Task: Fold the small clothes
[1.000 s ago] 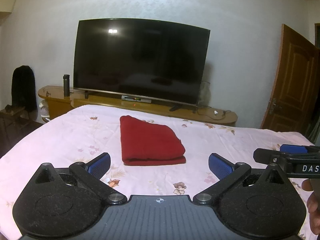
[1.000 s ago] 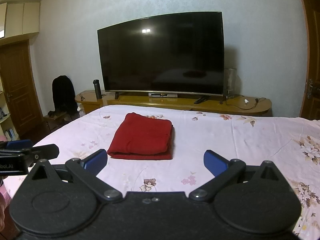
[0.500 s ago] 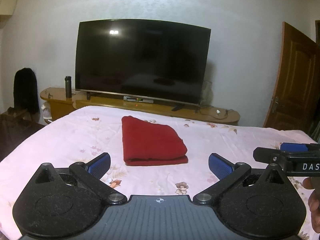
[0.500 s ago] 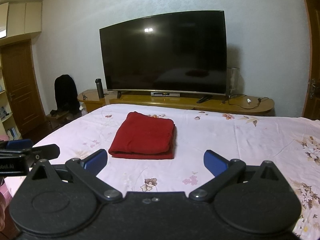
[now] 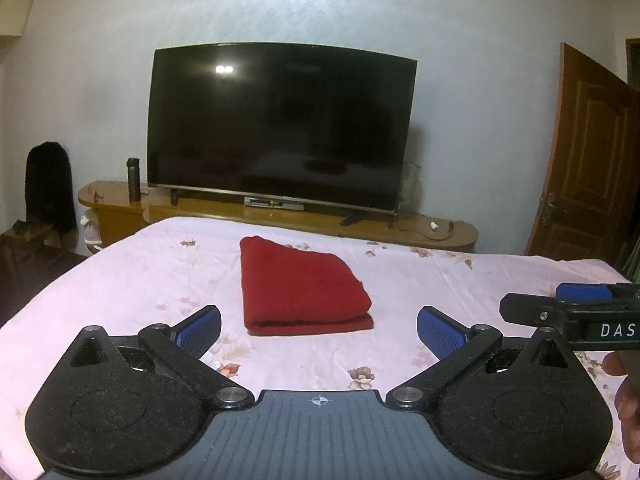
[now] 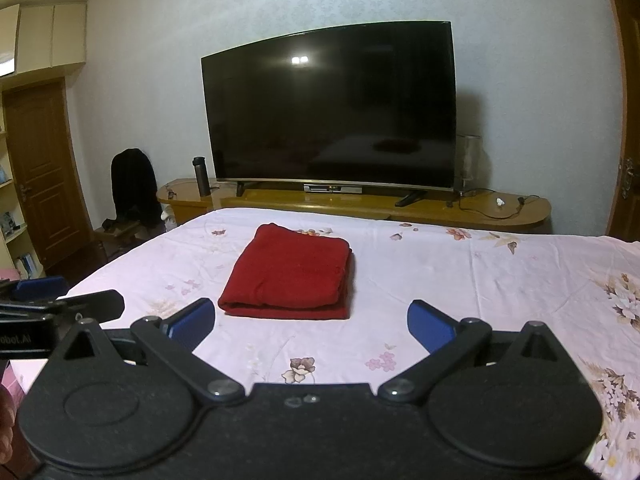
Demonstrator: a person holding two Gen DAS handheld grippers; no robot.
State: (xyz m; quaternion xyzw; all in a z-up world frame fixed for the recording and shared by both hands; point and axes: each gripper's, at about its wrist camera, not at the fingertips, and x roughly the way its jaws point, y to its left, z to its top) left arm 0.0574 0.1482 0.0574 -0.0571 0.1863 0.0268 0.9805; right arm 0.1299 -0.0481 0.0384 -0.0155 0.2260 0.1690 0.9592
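Red folded cloth (image 5: 302, 286), one, on the bed (image 5: 160, 276); left claw (image 5: 319, 326) and right claw (image 6: 311, 322) both gape empty.

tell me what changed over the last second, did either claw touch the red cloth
Neither did. Both views drifted slightly: the folded red cloth and the TV sit a little lower in each picture, so the claws tipped or lifted a touch. The left claw and right claw stayed open and empty, short of the cloth, which kept its place and shape on the bed.
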